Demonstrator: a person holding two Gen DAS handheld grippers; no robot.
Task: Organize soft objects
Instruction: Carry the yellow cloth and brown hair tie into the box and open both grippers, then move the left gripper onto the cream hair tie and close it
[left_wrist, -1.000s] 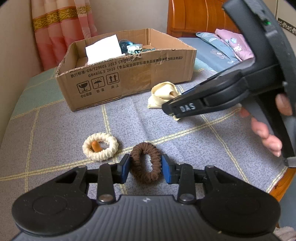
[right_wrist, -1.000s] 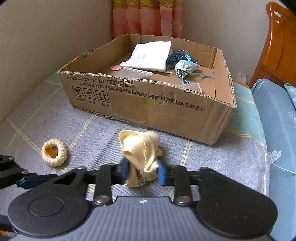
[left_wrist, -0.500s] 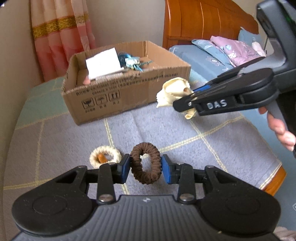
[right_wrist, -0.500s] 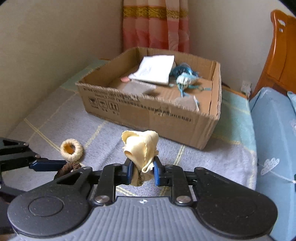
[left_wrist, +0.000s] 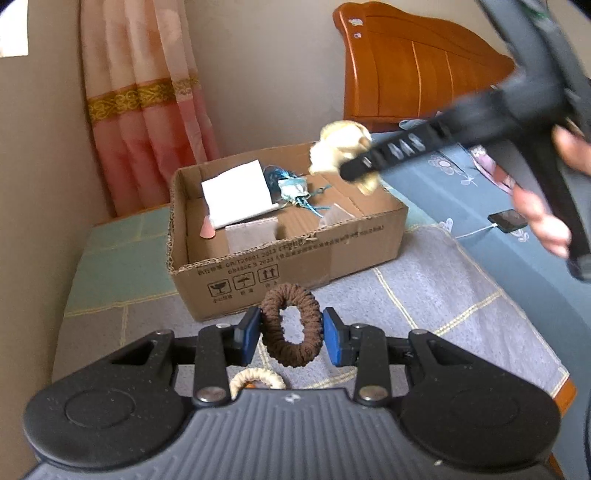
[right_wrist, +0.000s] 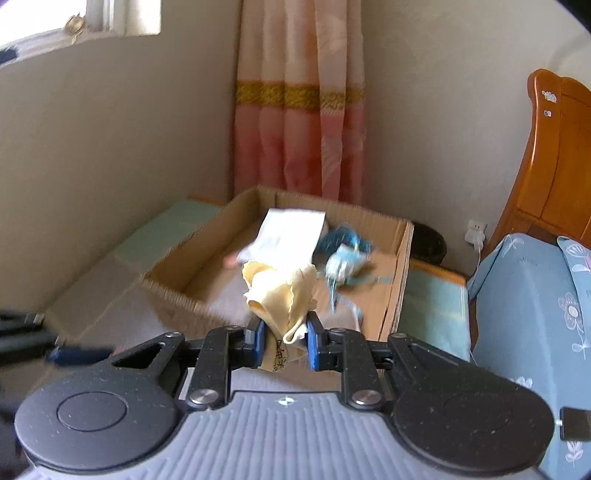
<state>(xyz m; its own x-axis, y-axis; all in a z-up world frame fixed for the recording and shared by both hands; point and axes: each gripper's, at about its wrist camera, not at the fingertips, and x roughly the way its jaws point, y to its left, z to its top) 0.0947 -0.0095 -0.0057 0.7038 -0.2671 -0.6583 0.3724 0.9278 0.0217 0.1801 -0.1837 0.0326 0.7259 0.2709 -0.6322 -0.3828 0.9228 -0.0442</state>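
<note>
My left gripper (left_wrist: 291, 334) is shut on a brown hair scrunchie (left_wrist: 290, 325) and holds it up in front of the open cardboard box (left_wrist: 295, 258). My right gripper (right_wrist: 283, 338) is shut on a crumpled pale yellow cloth (right_wrist: 282, 291) and holds it over the box (right_wrist: 400, 280); in the left wrist view the cloth (left_wrist: 341, 151) hangs above the box's right half. A cream scrunchie (left_wrist: 257, 380) lies on the blanket, mostly hidden under my left gripper.
The box holds a white folded cloth (left_wrist: 238, 192), a blue tasselled pouch (left_wrist: 293, 188) and a small pink piece (left_wrist: 207, 227). A grey checked blanket (left_wrist: 443, 291) covers the bed. A wooden headboard (left_wrist: 413, 70), a phone (left_wrist: 508, 219) and a pink curtain (left_wrist: 144, 103) surround it.
Both grippers rose and moved toward the box. The yellow cloth went from in front of the box to above it. The brown scrunchie lifted off the blanket.
</note>
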